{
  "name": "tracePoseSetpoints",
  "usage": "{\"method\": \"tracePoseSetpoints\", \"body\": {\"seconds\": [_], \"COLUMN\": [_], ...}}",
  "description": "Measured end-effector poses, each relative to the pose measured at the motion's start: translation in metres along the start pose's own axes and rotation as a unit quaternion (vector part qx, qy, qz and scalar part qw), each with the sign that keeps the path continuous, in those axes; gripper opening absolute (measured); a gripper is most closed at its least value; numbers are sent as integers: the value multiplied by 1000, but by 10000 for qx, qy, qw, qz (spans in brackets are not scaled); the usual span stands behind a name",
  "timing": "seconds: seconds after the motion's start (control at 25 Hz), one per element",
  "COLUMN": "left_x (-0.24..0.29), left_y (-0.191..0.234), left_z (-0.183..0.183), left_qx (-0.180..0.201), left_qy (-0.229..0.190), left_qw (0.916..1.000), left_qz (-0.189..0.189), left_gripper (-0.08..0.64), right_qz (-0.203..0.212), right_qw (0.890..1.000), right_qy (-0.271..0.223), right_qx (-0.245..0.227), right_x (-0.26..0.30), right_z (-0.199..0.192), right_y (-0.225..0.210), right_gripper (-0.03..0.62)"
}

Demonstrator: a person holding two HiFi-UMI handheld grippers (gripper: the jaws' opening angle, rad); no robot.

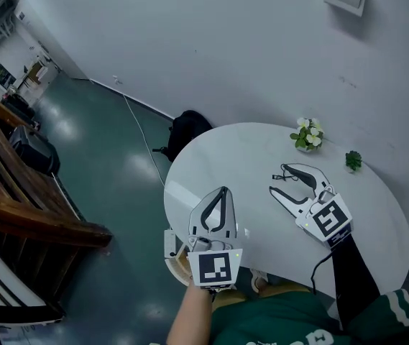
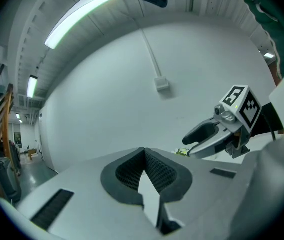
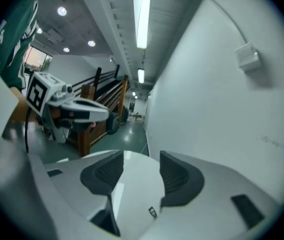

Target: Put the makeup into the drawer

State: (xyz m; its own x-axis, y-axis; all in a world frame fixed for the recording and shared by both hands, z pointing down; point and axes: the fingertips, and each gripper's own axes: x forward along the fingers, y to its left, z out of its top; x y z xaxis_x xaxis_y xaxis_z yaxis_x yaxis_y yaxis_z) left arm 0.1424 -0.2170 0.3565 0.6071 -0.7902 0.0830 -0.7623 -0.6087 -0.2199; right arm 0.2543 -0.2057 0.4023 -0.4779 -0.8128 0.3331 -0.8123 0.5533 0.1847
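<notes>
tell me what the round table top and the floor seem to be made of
Table top: white, smooth and semi-gloss, likely laminate or painted board; it shows soft reflections. Floor: dark green and glossy, probably coated concrete or resin; bright glare patches lie on it and no seams are visible.

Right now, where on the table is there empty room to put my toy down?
The table is bare at its far left, between the left tongs and the white flowers, and on the right, past the right tongs. It is crowded by the wall, where the flowers and small green plant stand.
</notes>
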Motion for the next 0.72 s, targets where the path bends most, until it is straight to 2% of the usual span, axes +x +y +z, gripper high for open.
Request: {"method": "tracePoseSetpoints", "body": {"seconds": [0.12,0.32,0.44,0.6,0.72], "left_x": [6,12,14,14,13], "left_y": [-5,-9,-9,-5,0], "left_z": [-8,-21,-29,-38,-45], "left_qx": [-32,-54,-59,-45,-27], "left_qy": [86,234,356,473,556], "left_qw": [9999,9997,9993,9988,9984], "left_qz": [-49,-109,-118,-71,-20], "left_gripper": [0,0,0,0,0], "right_qz": [560,1258,1487,1787,1894], "right_qw": [9927,9635,9470,9273,9175], "right_qy": [969,2145,2586,3055,3297], "right_qx": [-451,-987,-1195,-1216,-1163], "right_x": [23,58,76,92,101], "right_z": [-52,-125,-161,-198,-218], "right_y": [-4,-9,-17,-23,-27], "right_gripper": [209,209,206,204,194]}}
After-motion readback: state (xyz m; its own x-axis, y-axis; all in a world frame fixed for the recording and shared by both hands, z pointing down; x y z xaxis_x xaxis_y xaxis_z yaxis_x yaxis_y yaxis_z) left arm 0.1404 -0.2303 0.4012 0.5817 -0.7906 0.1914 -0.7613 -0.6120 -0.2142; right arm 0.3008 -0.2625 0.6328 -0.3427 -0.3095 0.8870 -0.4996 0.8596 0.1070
